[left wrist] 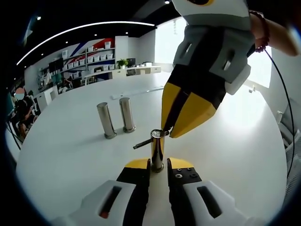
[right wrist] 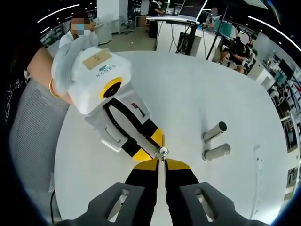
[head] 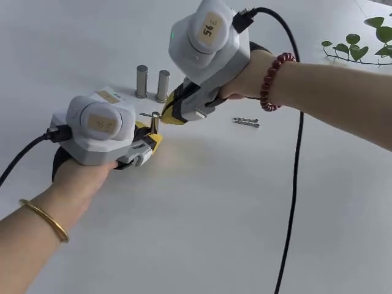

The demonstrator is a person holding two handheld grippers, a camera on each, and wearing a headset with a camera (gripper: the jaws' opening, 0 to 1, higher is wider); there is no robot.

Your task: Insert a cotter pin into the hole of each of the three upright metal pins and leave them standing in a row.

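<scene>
My left gripper (left wrist: 158, 165) is shut on the lower part of an upright metal pin (left wrist: 157, 148) and holds it just above the white table (head: 202, 202). A thin cotter pin (left wrist: 141, 143) runs through the hole near its top and sticks out to the left. My right gripper (right wrist: 162, 162) comes in from the other side with its yellow jaws closed at the pin's top (right wrist: 162, 151), over the cotter pin's hidden head end. In the head view the two grippers, left (head: 153, 131) and right (head: 168, 115), meet at this pin (head: 155, 122). Two more metal pins (head: 142, 81) (head: 163, 86) stand upright just behind.
Two spare cotter pins (head: 245, 122) lie side by side on the table to the right of the grippers. A black cable (head: 298, 153) trails from the right gripper across the table. A leafy sprig (head: 358, 46) lies at the far right. People sit at desks in the background.
</scene>
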